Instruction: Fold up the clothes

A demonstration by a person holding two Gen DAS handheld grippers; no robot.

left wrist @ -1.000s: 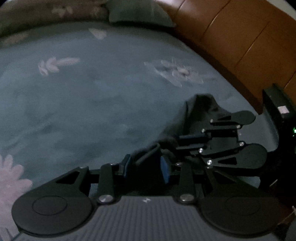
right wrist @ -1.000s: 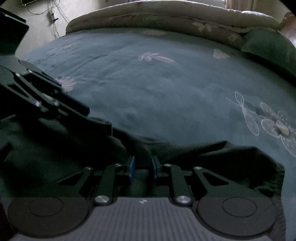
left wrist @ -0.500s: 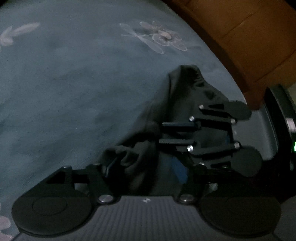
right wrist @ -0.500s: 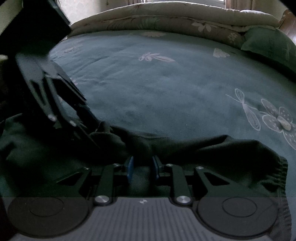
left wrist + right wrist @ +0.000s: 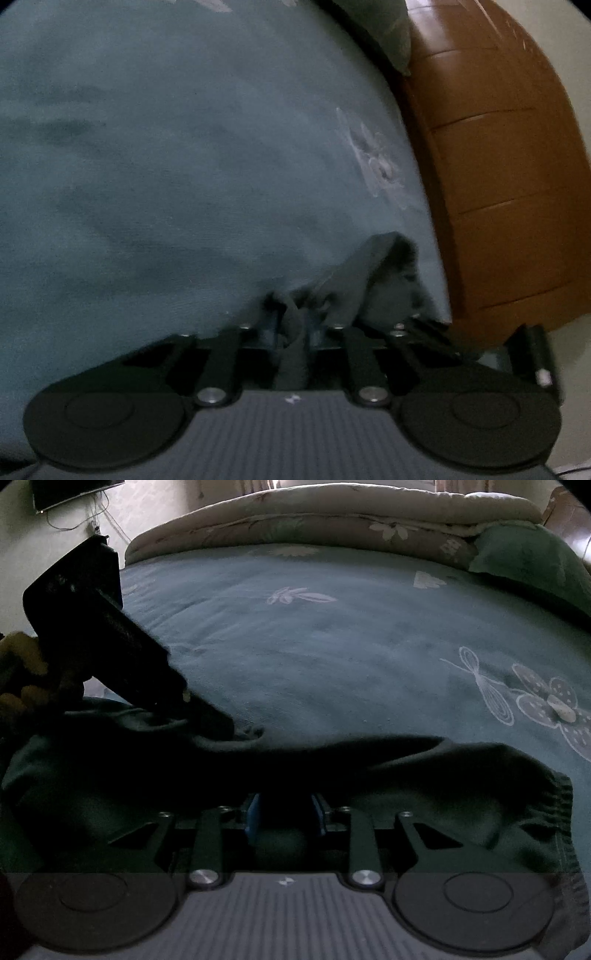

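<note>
Just dark garment (image 5: 332, 771), rumpled, bunched.

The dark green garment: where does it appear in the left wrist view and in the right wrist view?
Left wrist: dark green garment bunched at lower centre-right, a fold between the fingers.
Right wrist: it spans the lower half.
Shared landmark: white flower print on the bedspread.

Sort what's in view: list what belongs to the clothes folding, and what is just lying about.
Belongs to the job:
dark green garment
left gripper, shut on a fold of it
right gripper
bed, the surface it lies on

Just lying about:
rolled quilt
green pillow
wooden headboard
</note>
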